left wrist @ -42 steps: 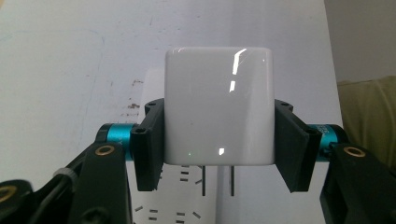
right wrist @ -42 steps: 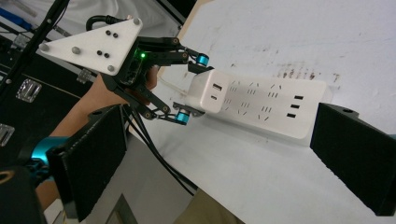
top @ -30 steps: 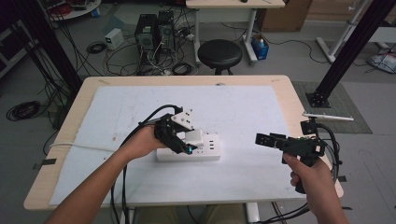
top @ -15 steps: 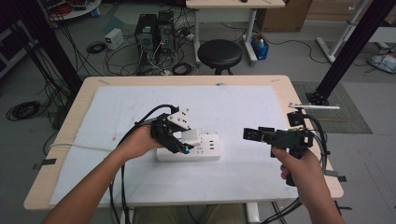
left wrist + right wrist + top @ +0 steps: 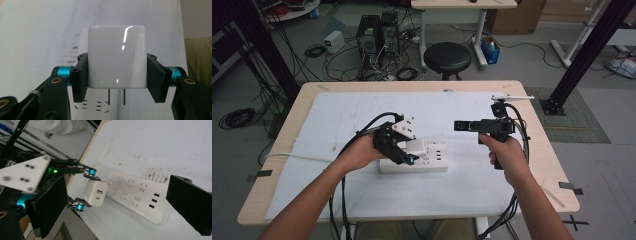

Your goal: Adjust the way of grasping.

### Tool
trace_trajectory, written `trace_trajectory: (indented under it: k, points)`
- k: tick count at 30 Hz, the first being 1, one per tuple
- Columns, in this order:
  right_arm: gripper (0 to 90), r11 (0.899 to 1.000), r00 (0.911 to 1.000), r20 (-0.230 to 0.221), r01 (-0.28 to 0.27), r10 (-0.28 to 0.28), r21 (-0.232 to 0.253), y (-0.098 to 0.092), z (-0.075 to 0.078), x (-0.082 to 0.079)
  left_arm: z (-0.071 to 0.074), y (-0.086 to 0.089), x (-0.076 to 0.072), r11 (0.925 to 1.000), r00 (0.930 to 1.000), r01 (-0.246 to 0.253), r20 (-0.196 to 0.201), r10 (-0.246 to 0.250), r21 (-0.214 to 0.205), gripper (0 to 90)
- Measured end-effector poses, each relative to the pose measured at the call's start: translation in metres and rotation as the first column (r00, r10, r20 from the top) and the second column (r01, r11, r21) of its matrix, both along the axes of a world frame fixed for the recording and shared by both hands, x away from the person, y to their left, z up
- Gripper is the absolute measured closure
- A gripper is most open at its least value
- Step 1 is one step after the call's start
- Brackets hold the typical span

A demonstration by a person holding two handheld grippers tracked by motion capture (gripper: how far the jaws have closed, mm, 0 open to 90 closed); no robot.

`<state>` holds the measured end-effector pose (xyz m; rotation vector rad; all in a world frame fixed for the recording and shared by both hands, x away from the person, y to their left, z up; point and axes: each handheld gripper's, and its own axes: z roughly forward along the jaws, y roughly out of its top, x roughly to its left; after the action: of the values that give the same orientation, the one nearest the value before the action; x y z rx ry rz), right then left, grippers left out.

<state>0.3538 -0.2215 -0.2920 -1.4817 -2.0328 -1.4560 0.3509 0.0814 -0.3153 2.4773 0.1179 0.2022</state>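
Your right gripper (image 5: 458, 125), jaws spread and empty, has swung left toward the long white plastic power strip (image 5: 432, 161); your left gripper (image 5: 408, 159) pinches the glossy white charger cube (image 5: 116, 57) just above its left sockets, ready for bracing.

You hold a glossy white charger (image 5: 116, 57) with two dark prongs. The power strip (image 5: 414, 163) is white with dark slots. The left gripper (image 5: 116, 82) has black pads and teal collars. The table (image 5: 557, 165) is pale wood under a white, brown-speckled sheet (image 5: 347, 115).
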Motion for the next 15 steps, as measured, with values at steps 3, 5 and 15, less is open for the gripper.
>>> trace_trajectory:
  k: [3,5,15]
  points:
    - [3.2,1.000,0.9988,-0.042,-0.023,0.024,0.015,0.005,-0.011,0.003,0.000,0.000,0.001,1.0000,1.0000,-0.003,0.004,0.003,-0.002,42.4]
    - [3.2,0.999,0.9966,-0.071,-0.039,0.041,0.020,0.010,-0.017,0.003,0.000,0.000,0.002,1.0000,1.0000,-0.006,0.007,0.006,-0.005,42.4]
    - [4.4,0.991,0.9735,-0.185,-0.129,0.135,0.042,0.042,-0.037,0.008,0.001,-0.010,0.001,0.9993,0.9996,0.020,0.020,-0.019,-0.033,42.4]
